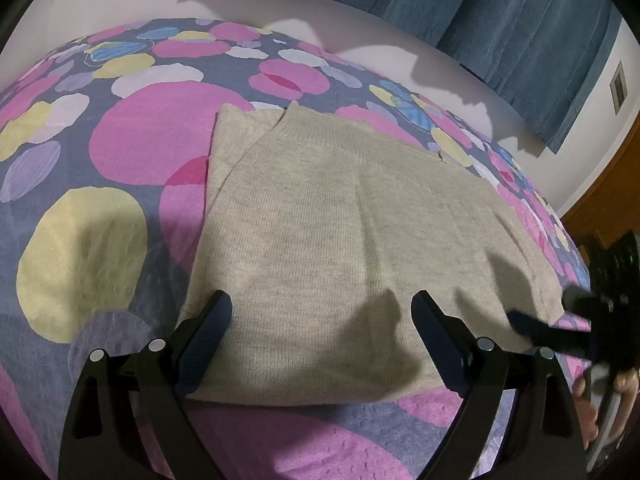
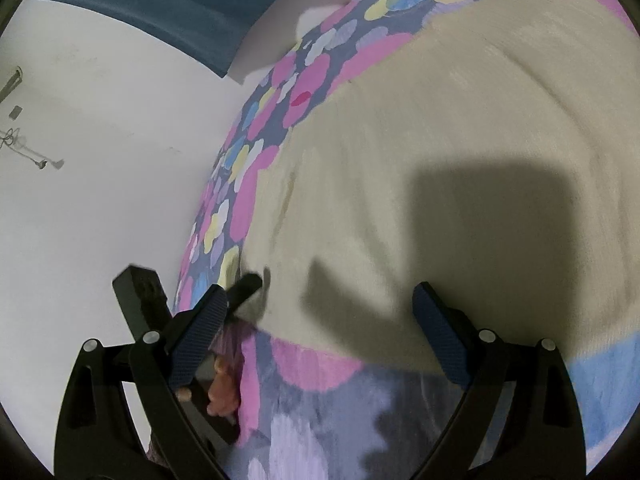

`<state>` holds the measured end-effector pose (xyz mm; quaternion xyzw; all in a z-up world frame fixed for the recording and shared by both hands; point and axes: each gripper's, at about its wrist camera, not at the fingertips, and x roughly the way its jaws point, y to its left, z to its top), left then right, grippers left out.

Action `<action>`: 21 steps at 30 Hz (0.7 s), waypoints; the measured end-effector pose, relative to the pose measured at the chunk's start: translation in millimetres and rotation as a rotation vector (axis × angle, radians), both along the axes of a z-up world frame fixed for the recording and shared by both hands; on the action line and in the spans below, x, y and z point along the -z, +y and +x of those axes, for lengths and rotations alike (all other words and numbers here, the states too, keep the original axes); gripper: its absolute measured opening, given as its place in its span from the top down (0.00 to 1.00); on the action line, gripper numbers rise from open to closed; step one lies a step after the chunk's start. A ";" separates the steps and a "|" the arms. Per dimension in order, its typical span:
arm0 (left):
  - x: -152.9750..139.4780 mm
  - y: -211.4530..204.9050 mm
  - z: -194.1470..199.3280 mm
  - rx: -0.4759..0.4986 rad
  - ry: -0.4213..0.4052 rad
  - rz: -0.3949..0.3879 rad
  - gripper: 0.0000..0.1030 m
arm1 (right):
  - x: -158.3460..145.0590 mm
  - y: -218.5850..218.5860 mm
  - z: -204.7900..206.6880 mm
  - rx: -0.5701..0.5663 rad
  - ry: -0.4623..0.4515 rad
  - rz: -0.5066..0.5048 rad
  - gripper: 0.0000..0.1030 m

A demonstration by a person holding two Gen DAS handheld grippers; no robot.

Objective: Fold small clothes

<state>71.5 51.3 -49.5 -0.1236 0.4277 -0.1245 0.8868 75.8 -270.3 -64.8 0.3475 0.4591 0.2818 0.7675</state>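
Folded beige knit garment (image 1: 320,220) on circle-patterned bed cover (image 1: 100,140), left gripper (image 1: 322,312) and right gripper (image 2: 320,308) both released, hovering at its 6 o'clock edge

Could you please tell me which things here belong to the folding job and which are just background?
Part of the job:
- beige knitted garment, lying flat
- left hand-held gripper, open
- right hand-held gripper, open

Just there:
- patterned bedspread
- blue curtain
- white wall
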 end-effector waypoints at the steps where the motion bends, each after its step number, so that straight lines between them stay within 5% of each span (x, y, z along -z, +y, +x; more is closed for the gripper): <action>1: 0.0 0.1 0.1 0.000 0.000 -0.001 0.13 | 3.7 -0.3 -4.5 -0.002 0.003 0.019 0.09; 10: -9.3 13.8 -0.6 -0.007 0.006 -0.057 0.14 | 2.7 7.1 -17.1 -0.025 -0.135 -0.057 0.09; 15: -26.8 50.4 6.4 -0.071 -0.009 -0.141 0.25 | 3.6 5.9 -20.7 -0.028 -0.176 -0.062 0.09; 21: 9.2 83.8 46.9 -0.076 0.158 -0.351 0.32 | 4.3 3.4 -20.9 -0.025 -0.185 -0.037 0.09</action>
